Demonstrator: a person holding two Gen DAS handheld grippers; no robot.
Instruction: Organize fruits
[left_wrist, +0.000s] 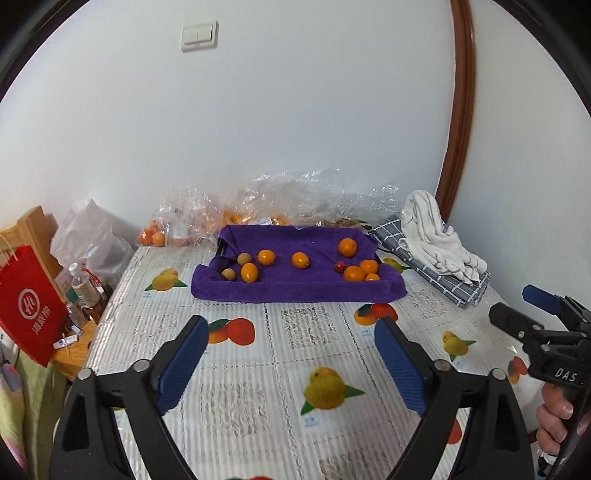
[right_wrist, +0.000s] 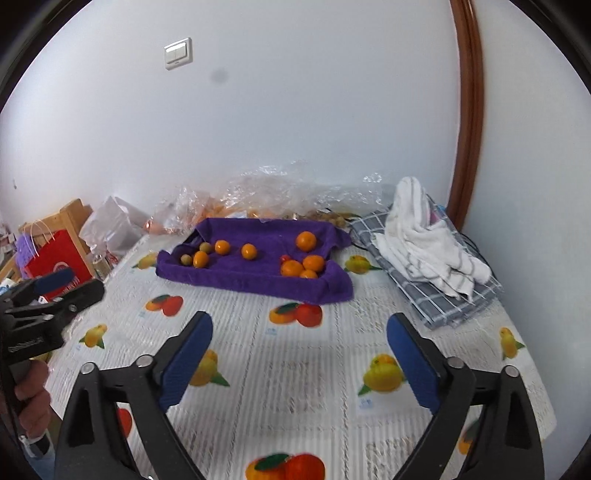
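My left gripper (left_wrist: 291, 354) and right gripper (right_wrist: 300, 349) fingers gape wide, empty; the fruits (left_wrist: 303, 260) lie well ahead on the purple towel (left_wrist: 295, 288).

Right gripper (left_wrist: 532, 314) body: "DAS"
Red paper bag (left_wrist: 29, 310): white round logo, Chinese characters, perhaps "海底捞"

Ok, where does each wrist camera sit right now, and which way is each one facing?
Left wrist: sits behind the open left gripper, looking forward and down over the table at the purple towel with fruit; the right gripper and a hand show at right.
Right wrist: sits behind the open right gripper, facing the same way; the left gripper shows at left.
Shared: towel, fruit, white cloth, wall switch.
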